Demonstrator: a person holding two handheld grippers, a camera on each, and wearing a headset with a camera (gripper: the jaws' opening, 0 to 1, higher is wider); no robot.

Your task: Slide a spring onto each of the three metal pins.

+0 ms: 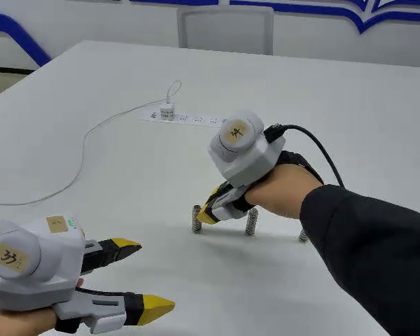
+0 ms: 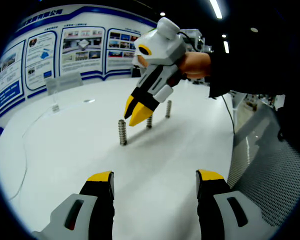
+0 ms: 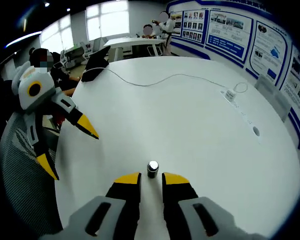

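The right gripper [image 3: 151,181] is hovering, jaws narrowly parted and empty, just short of a grey coiled metal spring [image 3: 152,169]; the left gripper [image 2: 155,176] is gaping wide, empty.

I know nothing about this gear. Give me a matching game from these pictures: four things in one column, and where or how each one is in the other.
Things:
1. left tool
2. right tool
3. power strip
4. chair

Places or states:
A. beyond the far edge of the table
B. jaws wide apart
C. tips down by the springs
D. lying on the table with a white cable

Pairs: 1-B; 2-C; 3-D; 4-A
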